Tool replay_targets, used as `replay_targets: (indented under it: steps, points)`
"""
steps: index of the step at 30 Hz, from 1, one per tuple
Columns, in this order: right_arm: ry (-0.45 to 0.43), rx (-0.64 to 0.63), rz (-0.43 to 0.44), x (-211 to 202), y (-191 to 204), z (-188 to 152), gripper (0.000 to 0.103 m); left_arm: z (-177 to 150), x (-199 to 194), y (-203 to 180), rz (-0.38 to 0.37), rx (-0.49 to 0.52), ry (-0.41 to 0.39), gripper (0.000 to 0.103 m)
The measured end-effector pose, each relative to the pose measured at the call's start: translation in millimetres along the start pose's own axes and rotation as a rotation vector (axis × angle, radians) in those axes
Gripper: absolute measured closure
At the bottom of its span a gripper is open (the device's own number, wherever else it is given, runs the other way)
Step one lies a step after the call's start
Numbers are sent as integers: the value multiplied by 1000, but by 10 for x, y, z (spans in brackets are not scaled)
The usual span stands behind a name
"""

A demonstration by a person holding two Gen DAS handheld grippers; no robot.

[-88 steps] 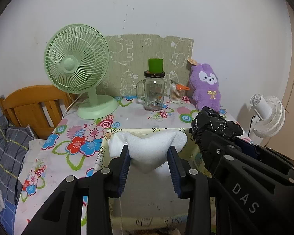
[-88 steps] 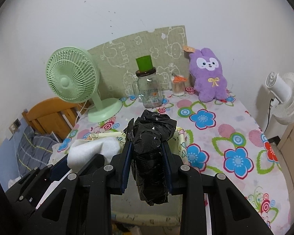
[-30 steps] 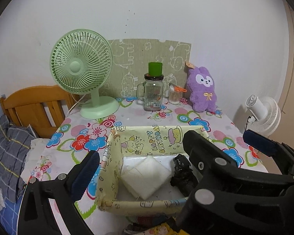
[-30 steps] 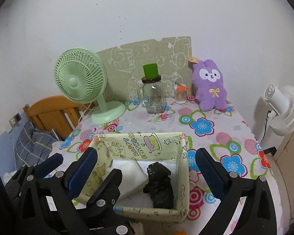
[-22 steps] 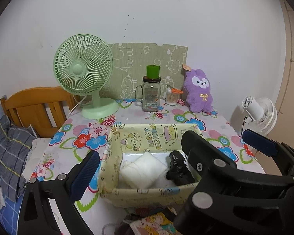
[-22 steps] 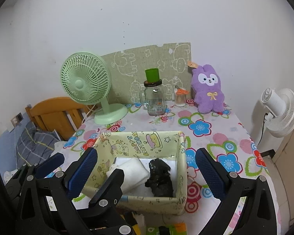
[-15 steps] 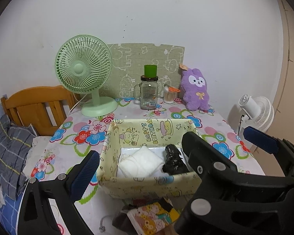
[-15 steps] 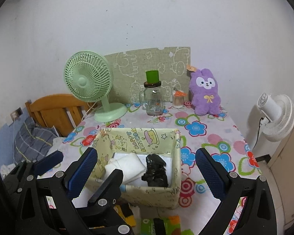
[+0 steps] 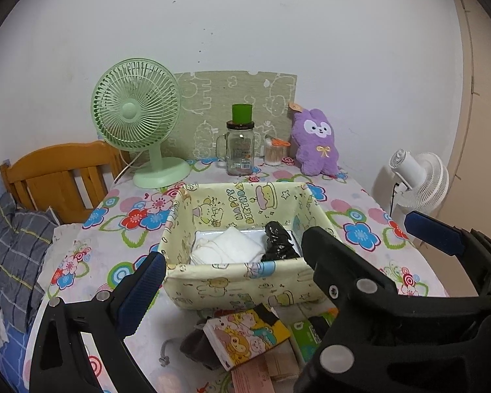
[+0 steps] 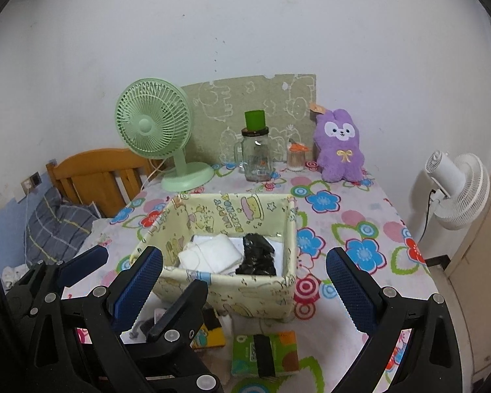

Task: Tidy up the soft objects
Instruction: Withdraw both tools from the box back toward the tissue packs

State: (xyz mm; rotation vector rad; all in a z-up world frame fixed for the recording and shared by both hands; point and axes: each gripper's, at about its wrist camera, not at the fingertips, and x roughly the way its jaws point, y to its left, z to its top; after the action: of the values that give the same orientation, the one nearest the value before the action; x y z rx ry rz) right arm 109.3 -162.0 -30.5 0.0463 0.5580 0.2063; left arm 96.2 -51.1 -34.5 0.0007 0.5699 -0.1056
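Left gripper (image 9: 235, 281) and right gripper (image 10: 245, 281) both spread wide, empty, nearest; then tissue pack (image 10: 264, 349) and cartoon packet (image 9: 247, 333); beyond, yellow fabric bin (image 10: 226, 291) holding white cloth (image 10: 210, 257) beside black bag (image 10: 258, 258); farthest, purple plush bunny (image 10: 338, 145).

Open-topped fabric bin (image 10: 288, 229) reachable from above, packets (image 10: 265, 353) crowding its near side (table edge)

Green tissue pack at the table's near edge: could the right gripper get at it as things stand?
Probably yes. The green tissue pack lies in the open just below the right gripper, whose jaws stand wide and empty; nothing covers it.
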Motion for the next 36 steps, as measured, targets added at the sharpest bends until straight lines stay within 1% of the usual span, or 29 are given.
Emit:
replay_targets:
  steps: [9, 14, 22, 26, 32, 36]
  points:
    - [14, 9, -6, -54, -38, -173, 2, -166, -35, -51, 14, 4, 12, 1]
    - [19, 21, -14, -75, -53, -289, 2, -261, -40, -72, 2, 15, 24, 1]
    - [35, 31, -16, -45, -58, -438, 2, -382, -14, -78, 6, 30, 35, 1]
    - [57, 35, -12, 2, -46, -522, 2, -460, 32, -66, 10, 35, 59, 2]
    - [105, 45, -11, 119, -45, -664, 2, -595, 143, -42, 7, 40, 103, 6]
    - [129, 46, -10, 194, -40, -736, 2, -660, 199, -23, 10, 37, 122, 6]
